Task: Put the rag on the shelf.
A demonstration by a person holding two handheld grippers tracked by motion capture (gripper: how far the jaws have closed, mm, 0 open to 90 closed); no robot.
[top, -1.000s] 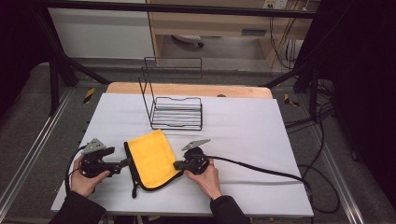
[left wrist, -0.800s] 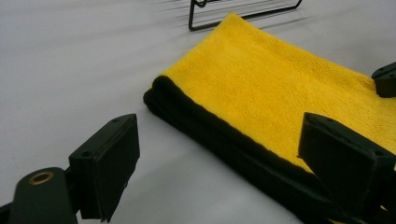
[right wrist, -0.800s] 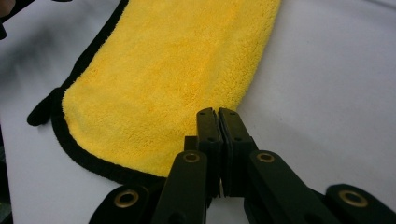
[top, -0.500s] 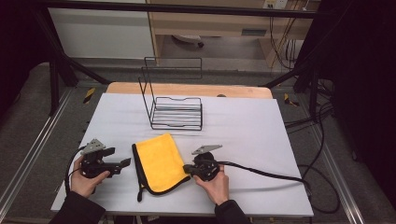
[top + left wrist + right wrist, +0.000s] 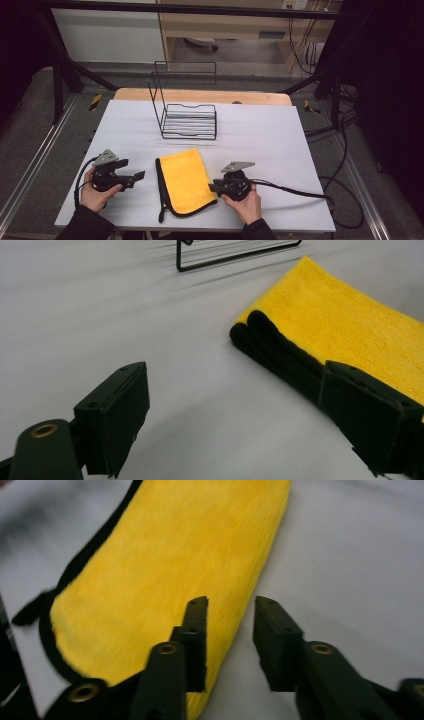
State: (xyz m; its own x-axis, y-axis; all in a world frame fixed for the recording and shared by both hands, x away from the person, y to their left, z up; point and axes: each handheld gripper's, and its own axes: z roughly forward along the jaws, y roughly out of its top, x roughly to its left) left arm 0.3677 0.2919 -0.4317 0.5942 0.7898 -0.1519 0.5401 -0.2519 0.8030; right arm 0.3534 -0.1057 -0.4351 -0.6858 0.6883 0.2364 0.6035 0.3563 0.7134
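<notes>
A folded yellow cloth (image 5: 186, 181) lies on the white table (image 5: 260, 135), near a black wire rack (image 5: 186, 110).

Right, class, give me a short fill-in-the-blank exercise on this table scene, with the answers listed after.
1. The folded cloth is yellow with a ____ edge.
2. The cloth lies between the left gripper and the ____ gripper.
3. Beyond the cloth stands a black ____ rack.
4. Both grippers' fingers are ____, holding nothing.

Answers: black; right; wire; open

yellow cloth (image 5: 186, 181) | folded, black-edged | flat on table, near front edge
</notes>
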